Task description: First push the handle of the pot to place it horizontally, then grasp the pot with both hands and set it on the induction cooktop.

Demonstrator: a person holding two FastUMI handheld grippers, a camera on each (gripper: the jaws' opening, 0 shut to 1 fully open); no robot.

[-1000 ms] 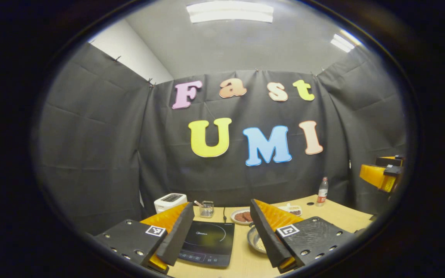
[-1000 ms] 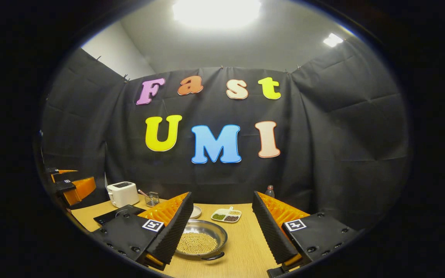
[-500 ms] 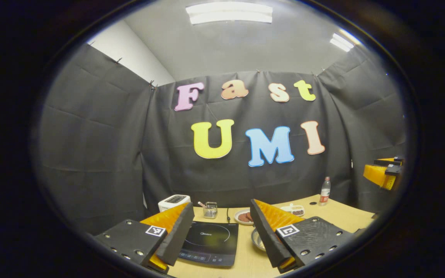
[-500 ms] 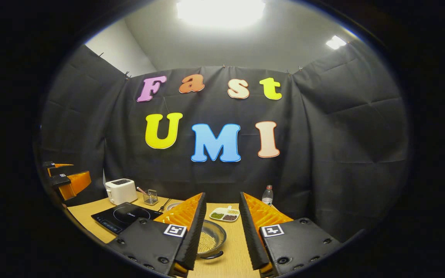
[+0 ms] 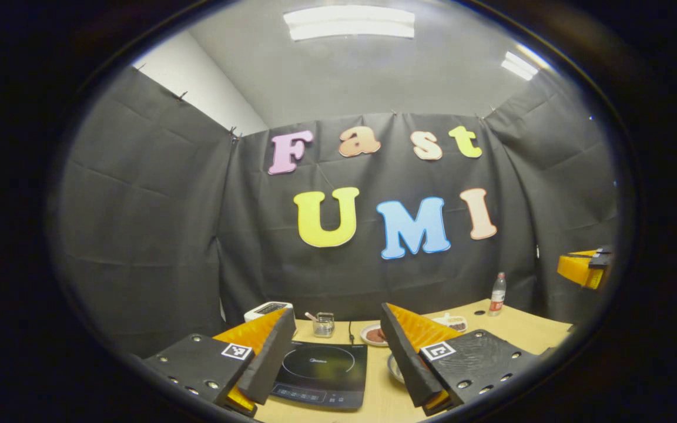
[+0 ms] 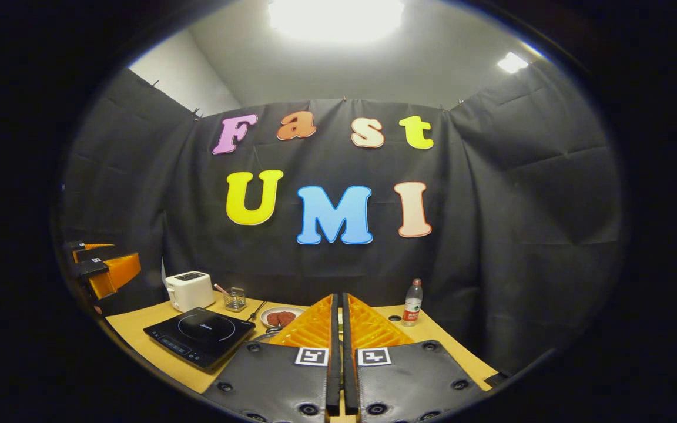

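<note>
In the left gripper view, the black induction cooktop (image 5: 321,367) lies on the wooden table between my left gripper's (image 5: 337,312) open fingers, which hold nothing. A sliver of the silver pot (image 5: 393,369) peeks out beside the right-hand finger; its handle is hidden. My right gripper (image 6: 338,298) is shut, its fingers pressed together with nothing visible between them, and they cover the table straight ahead. The cooktop (image 6: 200,335) lies to that gripper's left. Each gripper appears at the edge of the other's view, the right gripper (image 5: 582,267) and the left gripper (image 6: 103,270), both held above the table.
A white toaster (image 6: 188,289) and a small glass holder (image 6: 234,298) stand behind the cooktop. A plate of brown patties (image 6: 281,317) and a water bottle (image 6: 412,302) sit toward the back. The table's near edge (image 6: 156,361) runs just before the cooktop.
My right gripper went from wide open to shut and swung so that its fingers now cover the pot. The left gripper view tilted down slightly; its fingers stayed open.
</note>
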